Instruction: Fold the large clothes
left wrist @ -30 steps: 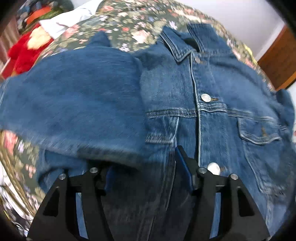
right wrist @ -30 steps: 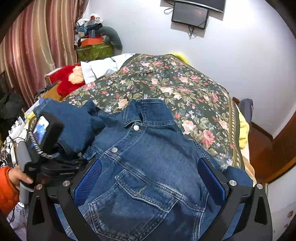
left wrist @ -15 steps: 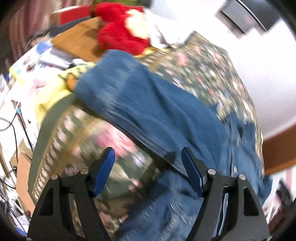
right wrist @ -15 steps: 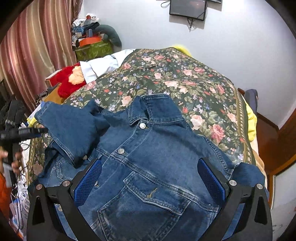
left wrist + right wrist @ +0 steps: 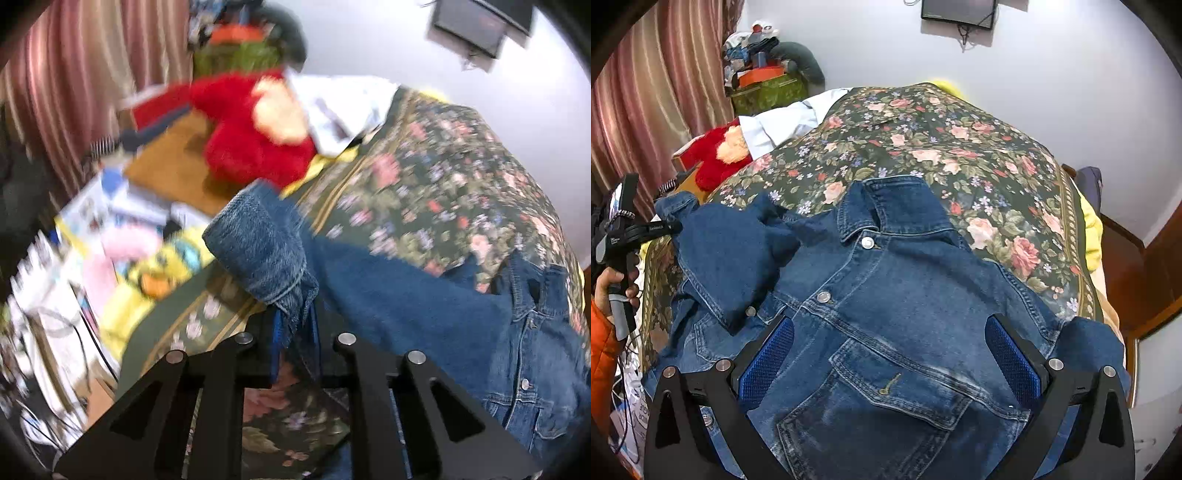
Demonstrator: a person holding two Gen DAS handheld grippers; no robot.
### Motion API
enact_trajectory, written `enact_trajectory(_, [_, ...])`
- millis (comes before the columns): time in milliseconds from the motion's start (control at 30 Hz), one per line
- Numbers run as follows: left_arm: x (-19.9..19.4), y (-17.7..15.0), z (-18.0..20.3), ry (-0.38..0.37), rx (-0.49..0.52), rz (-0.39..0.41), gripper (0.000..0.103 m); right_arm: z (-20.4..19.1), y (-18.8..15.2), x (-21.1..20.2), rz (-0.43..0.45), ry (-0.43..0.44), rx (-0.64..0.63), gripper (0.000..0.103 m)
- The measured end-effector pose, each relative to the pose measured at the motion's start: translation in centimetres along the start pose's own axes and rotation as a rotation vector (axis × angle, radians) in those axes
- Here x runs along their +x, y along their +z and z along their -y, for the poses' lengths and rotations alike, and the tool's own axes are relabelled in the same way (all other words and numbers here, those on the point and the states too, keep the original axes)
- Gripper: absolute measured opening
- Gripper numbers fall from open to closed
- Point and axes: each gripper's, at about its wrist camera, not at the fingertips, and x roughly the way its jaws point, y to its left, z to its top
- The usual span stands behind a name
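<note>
Floral bedspread [image 5: 960, 147]; left gripper [image 5: 295, 325] pinches jacket sleeve [image 5: 266, 251], angled down.

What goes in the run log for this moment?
left claw: shut on sleeve cuff | right claw: open above denim jacket | bed

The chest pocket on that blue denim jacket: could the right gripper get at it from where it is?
Probably yes. The right gripper hangs open right above the blue denim jacket's chest pocket, and nothing lies across the pocket; the folded sleeve sits well off to one side.
</note>
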Motion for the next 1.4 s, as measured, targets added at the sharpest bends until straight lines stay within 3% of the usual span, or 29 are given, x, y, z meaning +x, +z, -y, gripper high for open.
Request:
enact_trajectory(133, [-4.6, 1.6, 4.1, -0.038, 0.107, 0.121, 0.012, 1.2, -0.3, -0.7, 0.014, -0.008, 0.020, 0.103])
enact_trajectory(300, [-11.4, 2.2, 11.9, -0.163, 0.287, 0.265, 0.012, 3.5, -0.8, -1.9, 0.037, 0.001, 0.071, 0.103])
enact_trajectory(467, [-14.6, 1.1, 19.5, -0.298, 0.430, 0.313, 0.012, 6.4, -1.9, -3.5, 0.052, 0.004, 0.136, 0.103])
enact_trajectory(633, [-14.7, -2.4, 26.9, -0.409, 0.574, 0.260, 0.012, 9.2, -3.2, -5.5, 0.072, -0.027, 0.180, 0.103])
enact_trajectory(833, [-10.7, -10.8, 33.5, -0.505, 0.754, 0.028, 0.012, 12.3, -4.6, -7.4, 0.094, -0.058, 0.235, 0.103])
enact_trajectory(1033, [-8.9, -17.5, 34.9, -0.526, 0.894, -0.136, 0.013, 14.2, -5.9, -7.2, 0.062, -0.028, 0.301, 0.103])
enact_trajectory(1100, [-9.7, -18.0, 34.5, -0.514, 0.929, -0.110, 0.020, 14.5, -6.1, -6.8, 0.045, -0.011, 0.314, 0.103])
enact_trajectory(1133, [-10.2, -17.6, 34.1, -0.527, 0.935, -0.105, 0.031, 14.4, -6.0, -6.5, 0.039, -0.004, 0.318, 0.103])
enact_trajectory(1167, [-10.7, -17.3, 33.5, -0.550, 0.928, -0.104, 0.049, 14.4, -6.0, -6.2, 0.032, 0.004, 0.324, 0.103])
enact_trajectory(1233, [-12.0, -16.3, 32.1, -0.595, 0.880, -0.086, 0.064, 14.2, -5.7, -5.5, 0.022, 0.028, 0.336, 0.103])
enact_trajectory(1300, [-12.6, -15.2, 31.0, -0.610, 0.848, -0.061, 0.064, 14.0, -5.5, -5.0, 0.012, 0.064, 0.348, 0.103])
enact_trajectory(1400, [-12.7, -12.8, 28.4, -0.549, 0.799, -0.008, 0.072, 13.5, -4.9, -3.4, -0.011, 0.119, 0.367, 0.103])
